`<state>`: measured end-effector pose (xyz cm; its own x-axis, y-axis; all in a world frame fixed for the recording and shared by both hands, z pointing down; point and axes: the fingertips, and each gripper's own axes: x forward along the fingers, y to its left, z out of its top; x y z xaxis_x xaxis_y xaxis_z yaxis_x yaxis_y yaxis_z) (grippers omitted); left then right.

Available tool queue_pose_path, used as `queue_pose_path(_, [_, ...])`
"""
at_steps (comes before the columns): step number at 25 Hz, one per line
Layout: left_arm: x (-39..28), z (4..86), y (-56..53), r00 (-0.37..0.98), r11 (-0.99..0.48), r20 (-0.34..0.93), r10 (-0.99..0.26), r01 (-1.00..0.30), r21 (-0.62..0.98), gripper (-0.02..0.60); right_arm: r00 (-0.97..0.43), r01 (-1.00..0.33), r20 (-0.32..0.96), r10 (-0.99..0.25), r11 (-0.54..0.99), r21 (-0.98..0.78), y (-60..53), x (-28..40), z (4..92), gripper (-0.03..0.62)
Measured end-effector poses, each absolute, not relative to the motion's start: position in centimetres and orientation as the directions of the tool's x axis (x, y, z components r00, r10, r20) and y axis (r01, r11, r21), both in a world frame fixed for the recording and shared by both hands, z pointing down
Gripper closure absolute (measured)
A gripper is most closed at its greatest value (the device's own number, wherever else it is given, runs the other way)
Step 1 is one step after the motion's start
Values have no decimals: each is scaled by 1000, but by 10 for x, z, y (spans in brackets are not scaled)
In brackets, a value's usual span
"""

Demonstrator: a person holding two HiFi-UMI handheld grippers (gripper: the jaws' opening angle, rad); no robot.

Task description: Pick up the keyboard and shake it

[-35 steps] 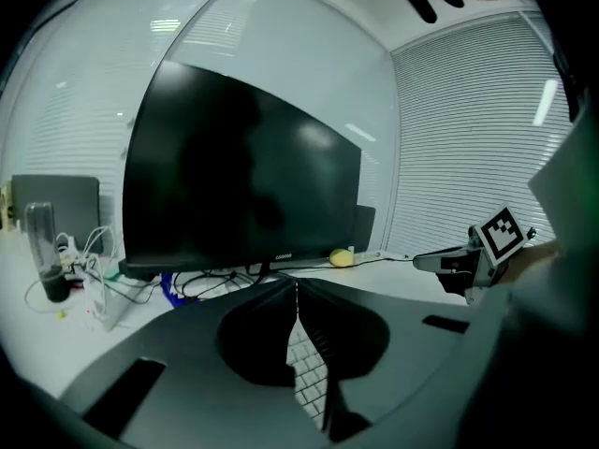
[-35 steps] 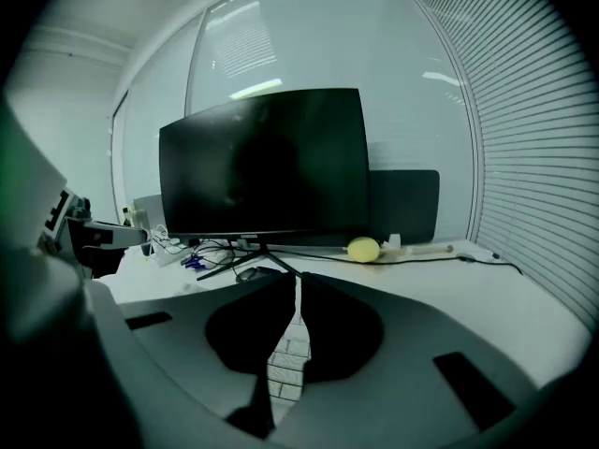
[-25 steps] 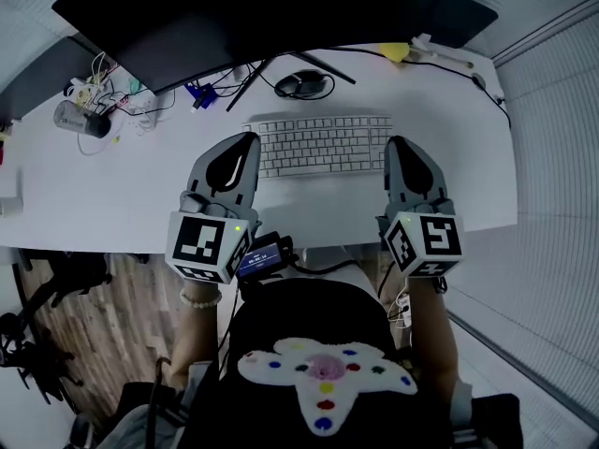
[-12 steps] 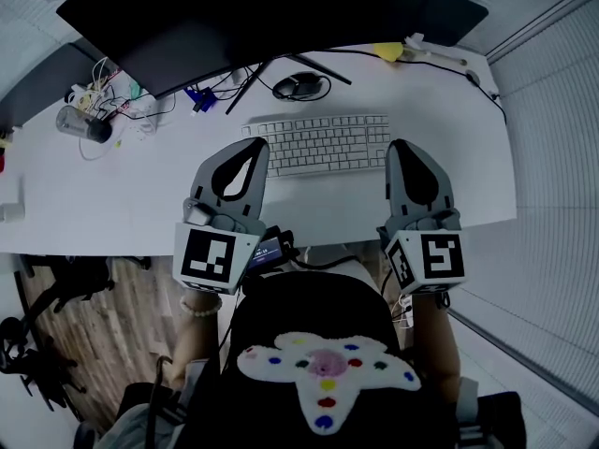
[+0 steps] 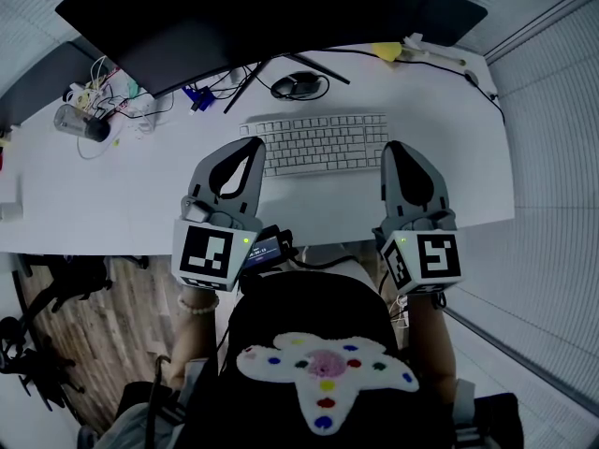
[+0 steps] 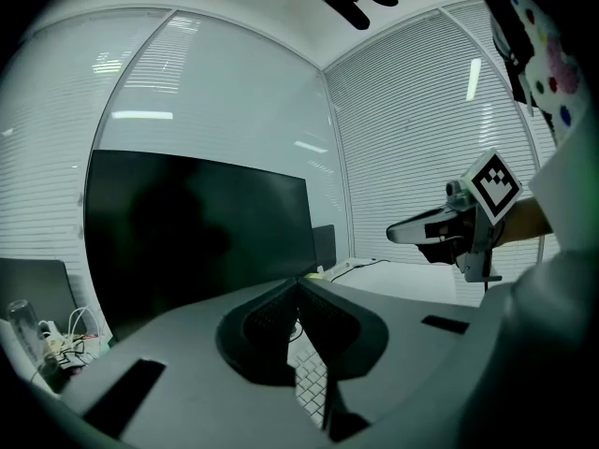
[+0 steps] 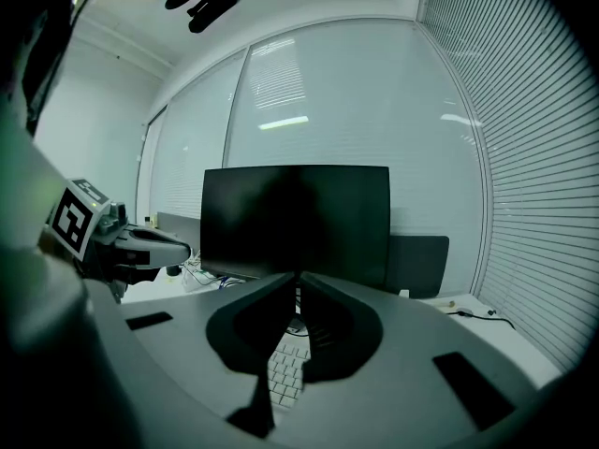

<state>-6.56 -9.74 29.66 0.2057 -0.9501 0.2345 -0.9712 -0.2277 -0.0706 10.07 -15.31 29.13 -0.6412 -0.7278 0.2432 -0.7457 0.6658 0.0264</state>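
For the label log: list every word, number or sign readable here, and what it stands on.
None can be read.
White rectangular keyboard: key legends too small.
Small lit screen by the left gripper: characters blurred.
Black-and-white marker cubes: square patterns, no letters.

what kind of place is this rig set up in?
Most likely an office workstation: a white desk with a keyboard in front of a large dark monitor, and slatted blinds along the wall beside a glass partition.
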Motion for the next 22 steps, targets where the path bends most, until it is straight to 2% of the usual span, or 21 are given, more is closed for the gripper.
queue_pose_path(22, [-67,297,-99,209,-227,232,-950,-972,-52,565,-635,-751,257,-729,660,19,-153,101,293,553])
